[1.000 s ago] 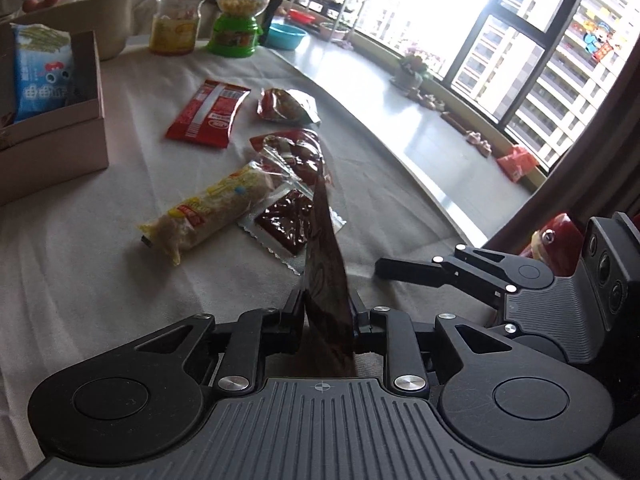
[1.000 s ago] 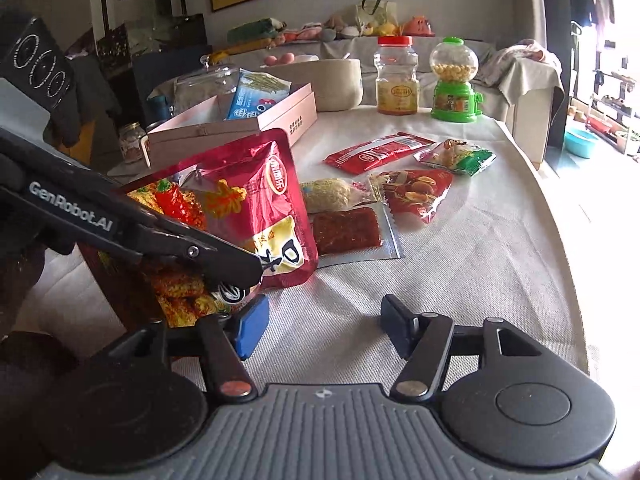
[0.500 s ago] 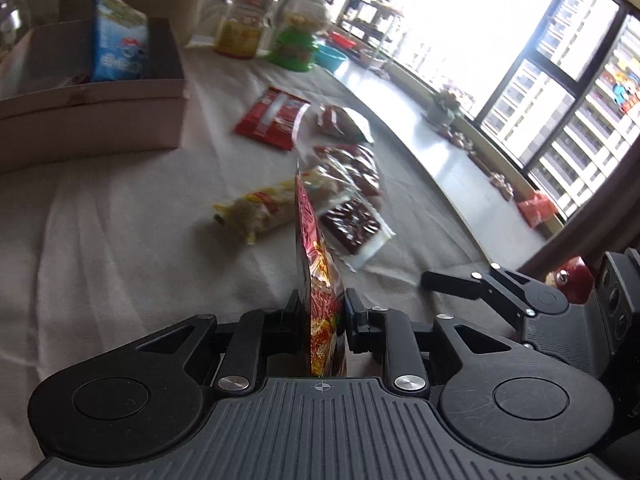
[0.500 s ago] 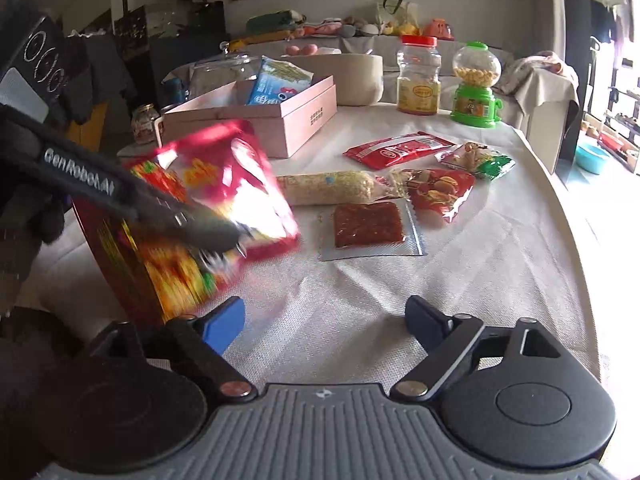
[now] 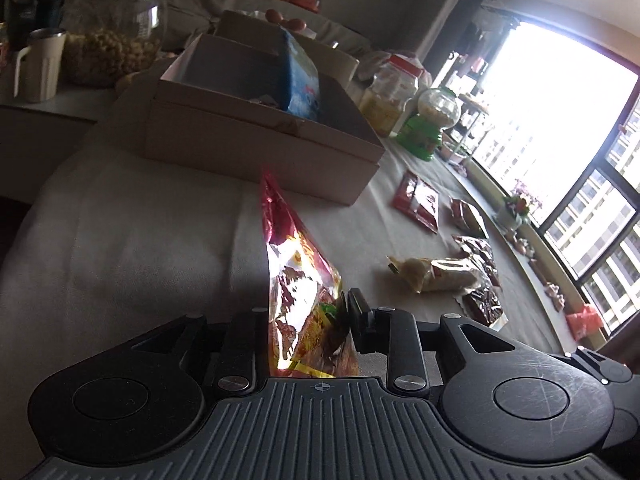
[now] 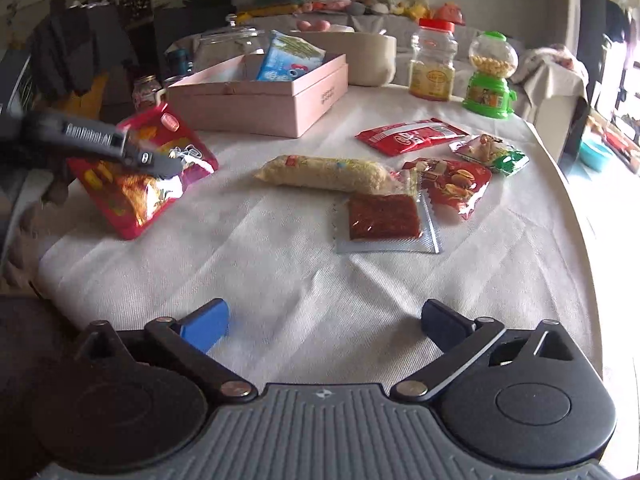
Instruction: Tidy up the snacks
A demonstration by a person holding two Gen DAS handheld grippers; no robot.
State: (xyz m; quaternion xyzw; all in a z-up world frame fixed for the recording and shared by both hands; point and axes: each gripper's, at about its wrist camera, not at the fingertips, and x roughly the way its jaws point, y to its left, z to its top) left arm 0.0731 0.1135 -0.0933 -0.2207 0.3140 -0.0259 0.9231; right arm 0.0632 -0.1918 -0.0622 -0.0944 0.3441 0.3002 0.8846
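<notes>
The left gripper [image 5: 308,316] is reaching in level above the table [image 6: 304,280], its fingers [image 5: 358,312] clamping a red foil snack bag [image 6: 140,172] edge-on and upright, just in front of the pink box [image 6: 280,108]. A blue packet [image 6: 288,60] is standing inside the box. The right gripper [image 6: 324,320] is hovering low, well back from the box, its fingers [image 6: 206,324] spread wide and holding nothing. Five more snack packets are lying to the box's right.
</notes>
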